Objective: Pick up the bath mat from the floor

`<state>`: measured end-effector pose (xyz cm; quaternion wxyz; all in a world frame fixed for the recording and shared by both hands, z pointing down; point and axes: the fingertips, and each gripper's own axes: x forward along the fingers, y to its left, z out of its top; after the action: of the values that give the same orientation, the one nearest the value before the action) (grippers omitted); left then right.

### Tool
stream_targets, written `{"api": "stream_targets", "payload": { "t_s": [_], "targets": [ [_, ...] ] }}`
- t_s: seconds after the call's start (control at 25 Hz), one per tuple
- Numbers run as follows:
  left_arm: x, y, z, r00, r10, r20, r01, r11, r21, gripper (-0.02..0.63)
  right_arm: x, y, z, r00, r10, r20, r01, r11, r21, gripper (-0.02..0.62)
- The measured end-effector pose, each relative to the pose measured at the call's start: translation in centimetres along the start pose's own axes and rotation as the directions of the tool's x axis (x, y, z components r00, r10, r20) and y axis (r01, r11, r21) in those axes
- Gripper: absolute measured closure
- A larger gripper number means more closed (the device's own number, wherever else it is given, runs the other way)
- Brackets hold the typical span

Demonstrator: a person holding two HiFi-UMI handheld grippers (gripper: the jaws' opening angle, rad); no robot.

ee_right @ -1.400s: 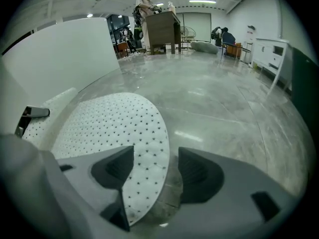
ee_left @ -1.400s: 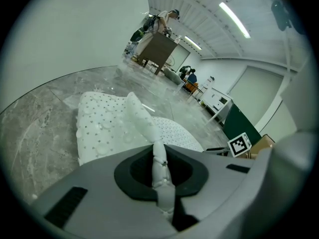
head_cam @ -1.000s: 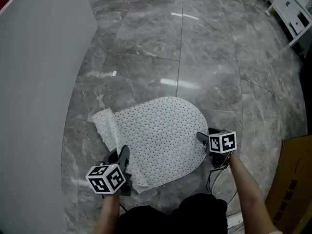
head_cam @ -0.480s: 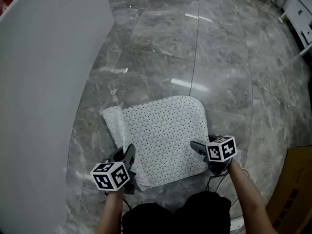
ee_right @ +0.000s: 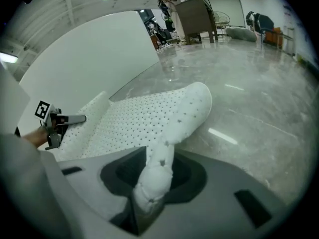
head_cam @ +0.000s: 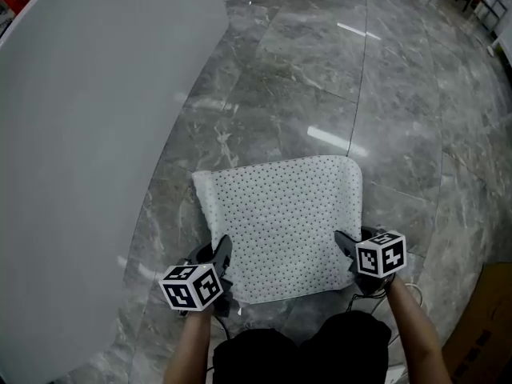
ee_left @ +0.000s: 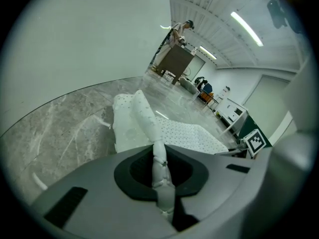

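The white perforated bath mat is resting mostly on the grey marble-tiled floor, just in front of the person, with its 2 side edges curling upward. The left gripper is pinching the bath mat's near left edge, a folded strip squeezed tight between its closed jaws. The right gripper is gripping the near right edge; its jaws have just been closing, and a bunched roll of mat is sitting clamped between them. A plain white wall is standing to the left.
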<state>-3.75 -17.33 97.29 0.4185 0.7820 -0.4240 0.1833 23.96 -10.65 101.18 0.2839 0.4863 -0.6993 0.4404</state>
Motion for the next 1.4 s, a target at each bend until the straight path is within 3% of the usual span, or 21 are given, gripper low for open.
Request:
{"api": "stream_targets", "payload": {
  "t_s": [0.16, 0.32, 0.72, 1.04, 1.16, 1.4],
  "targets": [
    [-1.1, 2.0, -0.3, 0.999, 0.038, 0.001, -0.038, 0.999, -0.033, 0.581, -0.3, -1.2, -0.5, 0.998, -0.066, 0.014, 0.065, 0.997, 0.047, 0.560],
    [-1.7, 3.1, -0.5, 0.999, 0.049, 0.009, -0.048, 0.998, -0.031, 0.580, -0.3, -1.4, -0.5, 0.999, -0.037, 0.040, 0.031, 0.990, 0.138, 0.565],
    [-4.2, 3.0, 0.8, 0.997, 0.053, 0.048, -0.048, 0.994, -0.095, 0.584, -3.1, 2.1, 1.8, 0.995, 0.036, 0.092, -0.048, 0.989, 0.136, 0.569],
    [-9.5, 0.3, 4.4, 0.991, 0.106, 0.085, -0.090, 0.980, -0.180, 0.585, -7.2, 6.3, 5.1, 0.993, 0.052, 0.110, -0.072, 0.980, 0.187, 0.569],
    [-11.4, -1.9, 6.4, 0.991, 0.106, 0.083, -0.086, 0.971, -0.222, 0.585, -9.5, 8.3, 6.4, 0.995, 0.060, 0.082, -0.072, 0.984, 0.164, 0.569],
    [-18.0, -7.4, 10.7, 0.990, 0.133, 0.046, -0.126, 0.982, -0.138, 0.585, -17.2, 13.0, 10.1, 0.995, 0.073, 0.068, -0.084, 0.980, 0.182, 0.569]
  ]
}}
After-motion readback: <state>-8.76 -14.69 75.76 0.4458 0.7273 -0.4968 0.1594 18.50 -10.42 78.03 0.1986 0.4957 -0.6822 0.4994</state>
